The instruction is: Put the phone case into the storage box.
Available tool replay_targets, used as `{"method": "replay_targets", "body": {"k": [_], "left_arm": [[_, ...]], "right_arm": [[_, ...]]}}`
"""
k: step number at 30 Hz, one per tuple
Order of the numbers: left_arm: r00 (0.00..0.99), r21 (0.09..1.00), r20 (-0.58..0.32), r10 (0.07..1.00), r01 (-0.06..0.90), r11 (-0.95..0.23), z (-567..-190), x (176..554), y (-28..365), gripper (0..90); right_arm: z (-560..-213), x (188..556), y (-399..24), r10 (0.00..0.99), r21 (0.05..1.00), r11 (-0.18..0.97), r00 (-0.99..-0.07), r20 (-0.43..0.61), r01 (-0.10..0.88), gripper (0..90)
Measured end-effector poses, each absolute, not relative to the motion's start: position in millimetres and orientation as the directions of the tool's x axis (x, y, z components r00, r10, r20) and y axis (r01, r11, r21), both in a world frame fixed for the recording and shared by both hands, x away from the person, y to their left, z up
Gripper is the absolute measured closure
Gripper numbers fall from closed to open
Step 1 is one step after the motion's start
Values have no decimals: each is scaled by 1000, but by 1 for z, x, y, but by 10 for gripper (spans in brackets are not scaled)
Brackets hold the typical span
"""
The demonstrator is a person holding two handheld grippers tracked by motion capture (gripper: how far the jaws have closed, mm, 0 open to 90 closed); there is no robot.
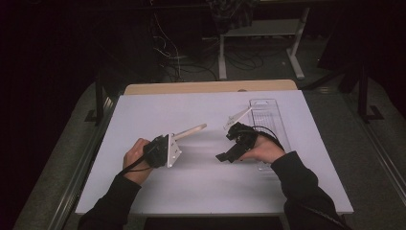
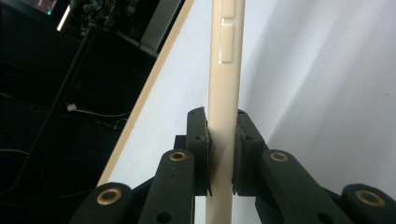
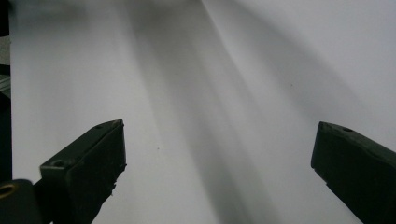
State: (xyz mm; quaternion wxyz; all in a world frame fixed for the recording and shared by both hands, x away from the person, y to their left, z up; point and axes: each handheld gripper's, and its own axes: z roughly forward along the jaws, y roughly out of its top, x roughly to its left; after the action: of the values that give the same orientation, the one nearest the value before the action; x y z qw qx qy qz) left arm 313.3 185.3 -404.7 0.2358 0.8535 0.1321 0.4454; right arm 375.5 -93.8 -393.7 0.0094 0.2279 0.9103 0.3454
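1. The left tool (image 1: 178, 139) sits left of centre in the high view, held in the person's left hand (image 1: 135, 158) above the white table (image 1: 201, 187).
2. It is clenched on a flat cream strip (image 1: 190, 131); in the left gripper view the strip (image 2: 225, 84) rises straight up the middle of the frame, with both black pads pressed against its sides.
3. In the high view the strip points from the tool toward the upper right, ending near the middle of the table.
4. The right tool (image 1: 221, 157) is right of centre in the high view, held in the right hand (image 1: 263, 149).
5. It is released: in the right gripper view (image 3: 217, 163) its two jaws stand wide apart with bare white table between them.
6. A clear plastic tray (image 1: 269, 115) lies along the right side of the table, partly under the right hand.
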Motion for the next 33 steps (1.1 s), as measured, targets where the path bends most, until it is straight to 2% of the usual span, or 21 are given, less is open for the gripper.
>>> {"method": "replay_targets", "body": {"k": [15, 33], "left_arm": [[623, 650, 545, 562, 110, -752, -400, 319, 192, 803], [659, 717, 392, 642, 219, -662, -397, 326, 199, 802]], "right_arm": [[-393, 375, -94, 426, 634, 653, -893, 147, 415, 27], [-393, 376, -94, 429, 637, 647, -891, 149, 418, 27]]}}
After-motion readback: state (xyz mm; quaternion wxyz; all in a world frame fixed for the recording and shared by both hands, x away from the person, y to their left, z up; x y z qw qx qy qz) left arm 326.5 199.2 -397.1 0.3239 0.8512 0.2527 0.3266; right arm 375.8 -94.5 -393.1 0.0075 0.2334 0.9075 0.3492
